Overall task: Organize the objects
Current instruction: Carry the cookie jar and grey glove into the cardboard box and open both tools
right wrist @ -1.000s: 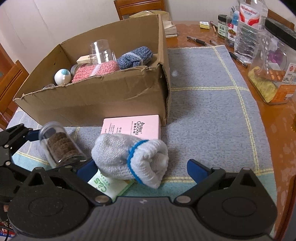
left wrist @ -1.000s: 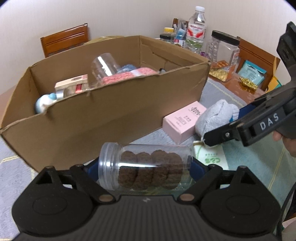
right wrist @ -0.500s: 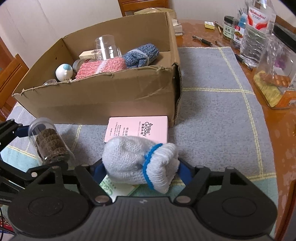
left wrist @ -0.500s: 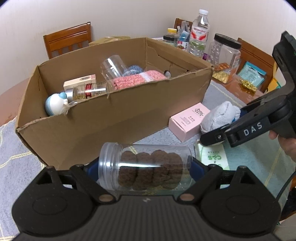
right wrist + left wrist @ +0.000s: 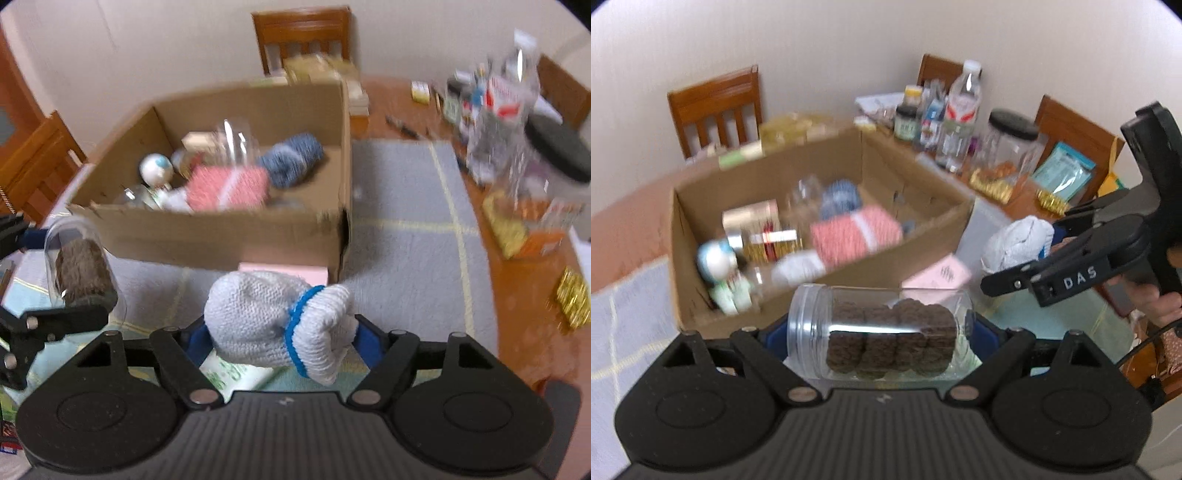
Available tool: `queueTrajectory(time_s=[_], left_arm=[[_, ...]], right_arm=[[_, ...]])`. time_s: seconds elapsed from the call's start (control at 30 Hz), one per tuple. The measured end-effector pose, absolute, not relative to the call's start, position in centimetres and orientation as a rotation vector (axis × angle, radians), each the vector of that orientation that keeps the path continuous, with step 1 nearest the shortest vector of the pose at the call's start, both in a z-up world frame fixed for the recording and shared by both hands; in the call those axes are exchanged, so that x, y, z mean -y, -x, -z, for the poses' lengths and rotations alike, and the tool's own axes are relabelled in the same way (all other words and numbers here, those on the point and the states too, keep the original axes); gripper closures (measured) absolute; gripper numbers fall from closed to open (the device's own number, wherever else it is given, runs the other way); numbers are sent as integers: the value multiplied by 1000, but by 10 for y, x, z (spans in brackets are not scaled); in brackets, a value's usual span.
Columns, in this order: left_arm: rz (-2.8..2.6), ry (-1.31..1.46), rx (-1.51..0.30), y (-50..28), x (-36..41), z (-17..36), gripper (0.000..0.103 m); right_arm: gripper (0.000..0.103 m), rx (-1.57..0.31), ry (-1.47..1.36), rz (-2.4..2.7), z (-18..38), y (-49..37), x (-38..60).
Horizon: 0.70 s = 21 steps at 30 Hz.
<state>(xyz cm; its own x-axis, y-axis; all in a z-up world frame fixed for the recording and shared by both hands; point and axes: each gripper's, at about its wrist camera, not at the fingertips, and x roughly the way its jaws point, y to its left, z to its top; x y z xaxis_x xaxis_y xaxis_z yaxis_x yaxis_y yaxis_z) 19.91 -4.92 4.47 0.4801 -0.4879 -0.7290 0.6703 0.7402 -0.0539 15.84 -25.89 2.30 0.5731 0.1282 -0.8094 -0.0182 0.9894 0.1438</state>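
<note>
Two hand-held grippers pinching: left (image 5: 879, 332) on cookie jar (image 5: 882, 334), right (image 5: 280, 341) on rolled sock (image 5: 273, 325).

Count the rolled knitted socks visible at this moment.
3. A white rolled knitted sock with a blue band is held in the right tool; a pink one and a blue one lie inside the cardboard box. Others may be hidden there.

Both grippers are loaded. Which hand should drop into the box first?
Probably left. The left gripper holds the cookie jar facing the cardboard box; the right gripper, with the rolled white sock, faces its corner.
</note>
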Motion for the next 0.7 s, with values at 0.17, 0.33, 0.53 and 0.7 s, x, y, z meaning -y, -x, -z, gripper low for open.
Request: queueTrajectory(time_s=[0.17, 0.33, 0.53, 0.7], left_arm=[[720, -248, -702, -215, 52, -88, 12], [682, -258, -637, -252, 60, -110, 12], [613, -249, -625, -305, 68, -106, 8], [505, -319, -640, -321, 73, -97, 2]], right_arm=[[22, -853, -117, -112, -65, -167, 262], [22, -788, -111, -139, -84, -196, 263], [17, -758, -68, -144, -83, -244, 254], [0, -750, -25, -109, -78, -253, 252]])
